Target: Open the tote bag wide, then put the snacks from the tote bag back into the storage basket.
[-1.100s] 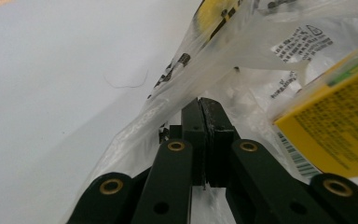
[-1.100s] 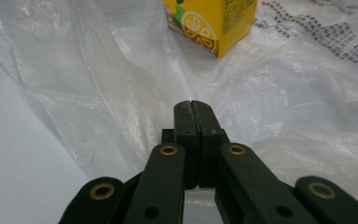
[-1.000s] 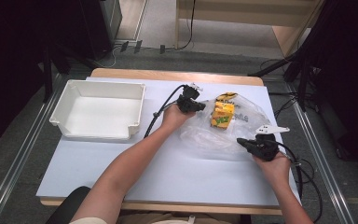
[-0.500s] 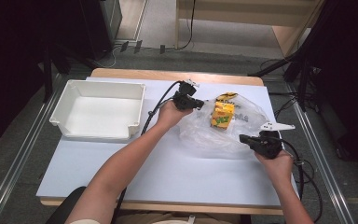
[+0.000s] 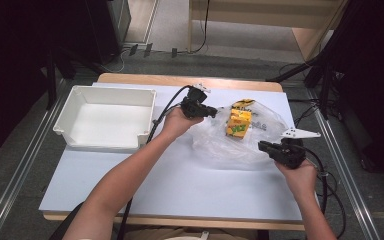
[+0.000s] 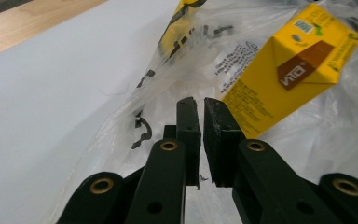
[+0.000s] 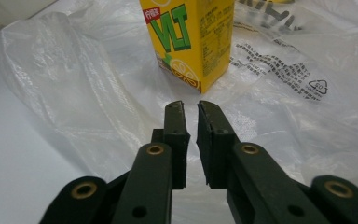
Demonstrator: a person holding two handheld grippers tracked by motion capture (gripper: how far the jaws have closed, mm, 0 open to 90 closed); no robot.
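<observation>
- Carton of yellow drink stands upright inside a clear plastic bag on the right half of the counter, its long axis vertical and its top toward the ceiling.
- From the right gripper view the carton's green-lettered face looks back at that gripper, one vertical edge turned toward it.
- From the left gripper view the carton appears tilted across the frame, a brown label on its side, but that camera is itself rolled.
- Left gripper is held above the counter at the bag's far left edge, pointing right toward the carton.
- Its fingers have just been opening and now stand a narrow slit apart; the bag's film lies right around them, and whether any of it sits in the gap I cannot tell.
- Right gripper sits low at the bag's near right edge, pointing left across the plastic.
- Its fingers have also just been opening, a small gap showing, nothing pinched between them; crumpled film spreads beyond their tips.
- White tray rests on the counter's left side, well apart from the bag.
</observation>
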